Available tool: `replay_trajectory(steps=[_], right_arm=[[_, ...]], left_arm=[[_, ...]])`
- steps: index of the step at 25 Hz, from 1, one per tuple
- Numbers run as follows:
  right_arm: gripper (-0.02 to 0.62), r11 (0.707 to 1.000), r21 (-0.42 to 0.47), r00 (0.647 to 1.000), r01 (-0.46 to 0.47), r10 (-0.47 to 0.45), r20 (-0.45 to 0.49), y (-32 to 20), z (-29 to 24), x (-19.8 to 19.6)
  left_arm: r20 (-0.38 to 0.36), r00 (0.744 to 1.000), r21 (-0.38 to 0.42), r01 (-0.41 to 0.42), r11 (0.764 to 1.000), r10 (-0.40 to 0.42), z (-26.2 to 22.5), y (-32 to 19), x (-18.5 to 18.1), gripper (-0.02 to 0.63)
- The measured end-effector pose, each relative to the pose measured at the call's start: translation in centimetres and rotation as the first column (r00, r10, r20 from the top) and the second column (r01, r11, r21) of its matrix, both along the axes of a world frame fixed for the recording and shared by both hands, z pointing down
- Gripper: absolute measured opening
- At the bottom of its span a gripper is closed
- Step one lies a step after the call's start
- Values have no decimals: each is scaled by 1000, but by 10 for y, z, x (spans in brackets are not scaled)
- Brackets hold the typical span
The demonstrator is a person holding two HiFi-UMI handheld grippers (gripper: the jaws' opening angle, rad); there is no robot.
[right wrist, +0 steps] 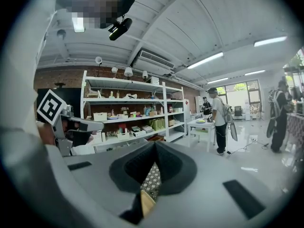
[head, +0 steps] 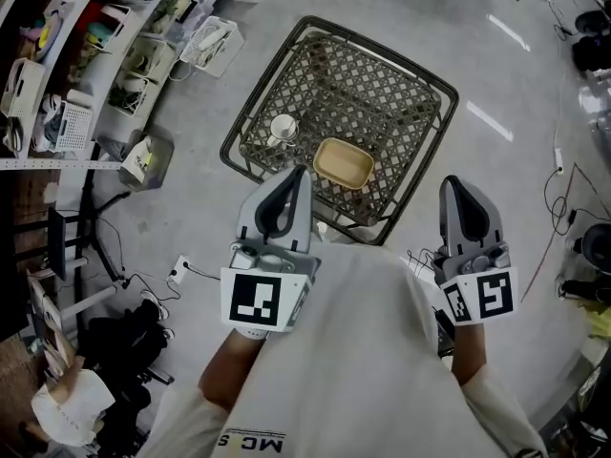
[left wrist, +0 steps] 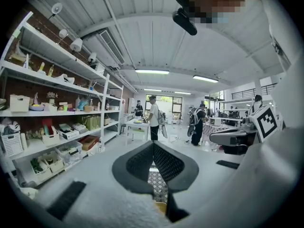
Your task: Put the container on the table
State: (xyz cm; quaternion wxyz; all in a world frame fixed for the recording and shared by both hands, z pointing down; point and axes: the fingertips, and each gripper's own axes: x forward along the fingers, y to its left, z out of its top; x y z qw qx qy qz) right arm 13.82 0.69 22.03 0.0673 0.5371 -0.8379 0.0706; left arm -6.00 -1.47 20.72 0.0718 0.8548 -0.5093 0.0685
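Closest to the head camera is the white shirt (head: pixel 353 370). Just beyond it the left gripper (head: pixel 291 184) and right gripper (head: pixel 458 194) are held side by side, each with its jaws clenched on nothing. Below them the tan container (head: pixel 344 163) lies on the lattice surface (head: pixel 382 84), toward its near edge, with a small white cup (head: pixel 284 128) just beside it. I'd judge the placing done. From the left gripper view, the jaws meet along one seam with nothing between them, and a scrap of lattice and a tan sliver show far underneath. The right gripper view gives me the same: jaws pressed together, empty, with lattice and a tan edge below. My worry is that near rim. A low sweep of either gripper could nudge the container off or tip the cup, and the cables (head: pixel 205 273) on the floor could catch a foot on stepping away.
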Motion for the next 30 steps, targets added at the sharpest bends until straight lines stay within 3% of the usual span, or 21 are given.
replay_trajectory(steps=[12,24,30], right_arm=[[17,998,-28,998,51,-52,-33,18,3,-2],[17,997,-34,997,73,-74,-35,18,4,-6],[17,997,-48,998,57,-58,-20,24,9,-10]], left_arm=[[-25,1000,-41,-19,999,18,16,29,14,25],[-25,999,-58,-21,998,20,15,28,18,25],[-7,1000,-121,-25,992,24,28,32,18,25]])
